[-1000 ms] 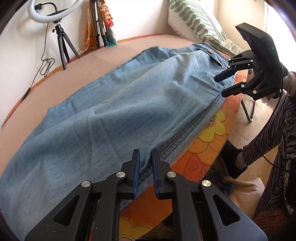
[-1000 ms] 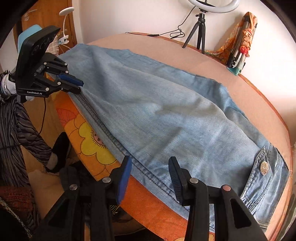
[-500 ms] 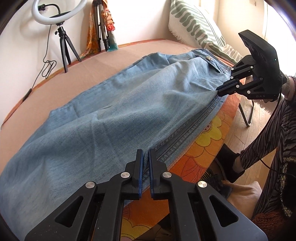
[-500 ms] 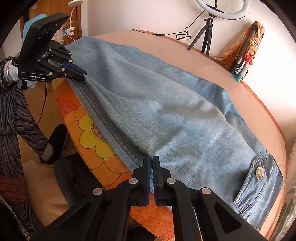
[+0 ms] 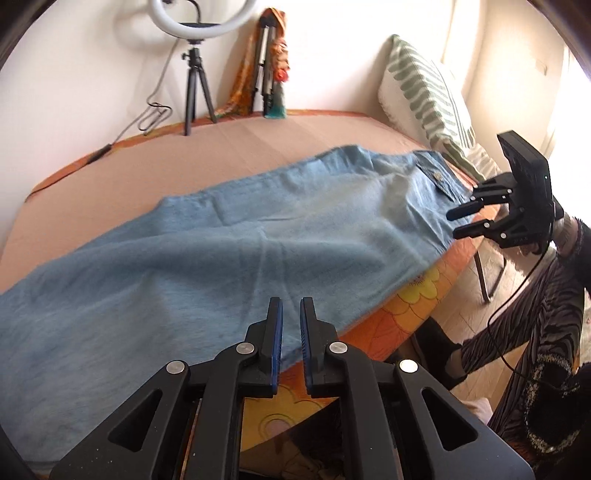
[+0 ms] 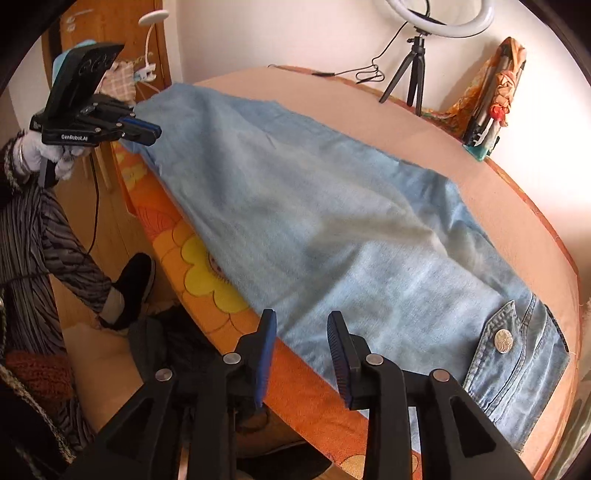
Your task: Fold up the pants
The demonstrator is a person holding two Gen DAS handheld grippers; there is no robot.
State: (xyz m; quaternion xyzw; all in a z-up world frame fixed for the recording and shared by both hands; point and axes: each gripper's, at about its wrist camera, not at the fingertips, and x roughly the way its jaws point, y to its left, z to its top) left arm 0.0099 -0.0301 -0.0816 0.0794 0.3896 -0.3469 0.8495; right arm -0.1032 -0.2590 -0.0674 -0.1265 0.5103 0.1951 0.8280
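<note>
Denim pants [image 5: 229, 258] lie flat along the bed's [image 5: 155, 173] near edge. Left gripper [image 5: 291, 325] fingers stand slightly apart at the hem end, holding nothing. Right gripper [image 6: 301, 332] fingers spread wide near the buttoned pocket [image 6: 517, 347].

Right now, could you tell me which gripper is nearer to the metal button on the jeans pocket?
Right. The right gripper hangs open at the jeans' near edge, beside the pocket's metal button. The left gripper is far down the leg, near the hem end.

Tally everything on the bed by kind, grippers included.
Jeans: 1
Pillow: 1
Ring light on tripod: 1
Folded tripod: 1
Grippers: 2, left gripper, right gripper
Total: 6
</note>
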